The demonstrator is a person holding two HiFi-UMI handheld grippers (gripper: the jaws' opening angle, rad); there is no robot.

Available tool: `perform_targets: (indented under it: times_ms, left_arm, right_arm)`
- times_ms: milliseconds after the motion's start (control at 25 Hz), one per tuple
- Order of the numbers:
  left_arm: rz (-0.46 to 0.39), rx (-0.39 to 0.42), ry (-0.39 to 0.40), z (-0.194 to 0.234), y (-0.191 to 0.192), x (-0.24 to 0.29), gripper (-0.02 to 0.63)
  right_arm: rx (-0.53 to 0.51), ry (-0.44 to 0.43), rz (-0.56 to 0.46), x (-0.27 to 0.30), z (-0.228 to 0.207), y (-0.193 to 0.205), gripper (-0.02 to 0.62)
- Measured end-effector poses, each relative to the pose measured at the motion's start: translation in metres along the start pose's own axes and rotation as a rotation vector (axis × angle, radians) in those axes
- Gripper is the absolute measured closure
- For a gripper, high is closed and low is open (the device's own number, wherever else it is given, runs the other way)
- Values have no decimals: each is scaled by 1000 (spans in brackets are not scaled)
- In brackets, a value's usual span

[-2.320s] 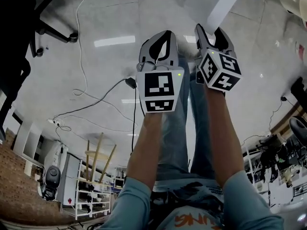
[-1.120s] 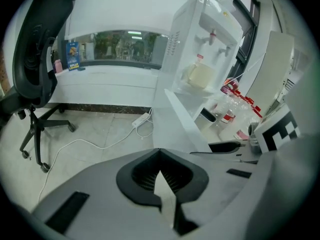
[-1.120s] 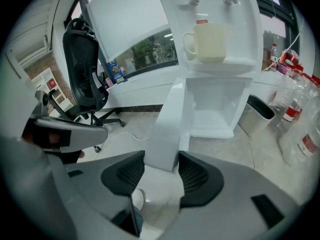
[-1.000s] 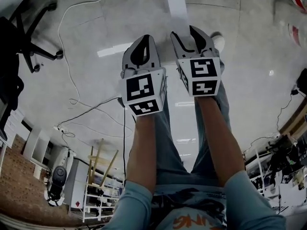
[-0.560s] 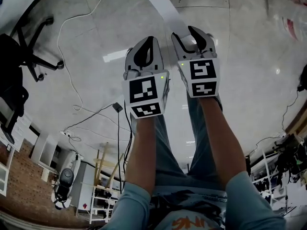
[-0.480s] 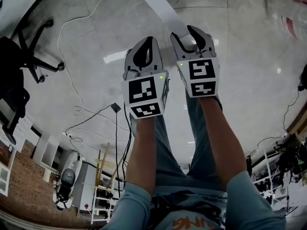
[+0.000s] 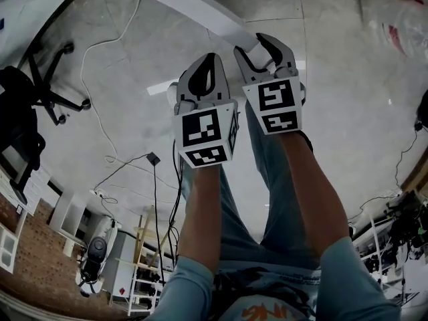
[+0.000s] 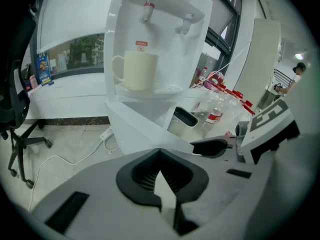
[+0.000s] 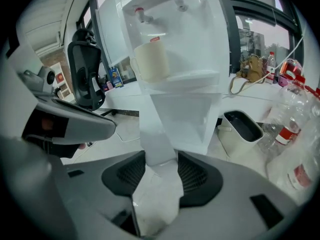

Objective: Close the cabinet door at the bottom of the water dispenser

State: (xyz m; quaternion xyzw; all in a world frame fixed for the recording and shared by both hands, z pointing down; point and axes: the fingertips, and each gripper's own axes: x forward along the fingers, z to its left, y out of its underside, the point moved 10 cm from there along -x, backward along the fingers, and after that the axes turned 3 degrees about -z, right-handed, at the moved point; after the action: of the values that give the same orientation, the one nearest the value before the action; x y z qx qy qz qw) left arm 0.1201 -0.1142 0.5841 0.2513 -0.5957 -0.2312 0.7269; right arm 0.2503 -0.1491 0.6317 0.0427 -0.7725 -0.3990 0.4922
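Straight ahead of both grippers stands the white water dispenser [image 8: 165,14], a cream mug [image 8: 136,71] on its tray under a red tap and a pale one; a small red label above the mug is too small to read; at its foot the cabinet door [image 8: 140,131] stands open, angled toward the cameras; the left gripper [image 8: 159,151] has its tongs pressed together, empty; the right gripper [image 9: 161,159] has its tongs spread, the door's edge lined up in the gap, contact unclear; each carries a cube of black-and-white square markers; bottles [image 8: 216,106] with red labels, print illegible, lie beside a white bin [image 8: 186,120].
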Motion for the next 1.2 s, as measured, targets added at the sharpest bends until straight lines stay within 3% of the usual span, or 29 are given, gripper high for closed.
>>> perform_targets:
  times_ms: [600, 800, 1200]
  left_arm:
    - [-12, 23, -28, -36, -38, 30, 598]
    - [0, 90, -4, -51, -45, 43, 598]
    - [6, 114, 13, -62, -56, 57, 598]
  right_arm:
    - [-115, -37, -57, 8, -69, -26, 377]
    - [-144, -50, -104, 13, -90, -32, 377]
    - [-187, -34, -143, 27, -126, -56, 378]
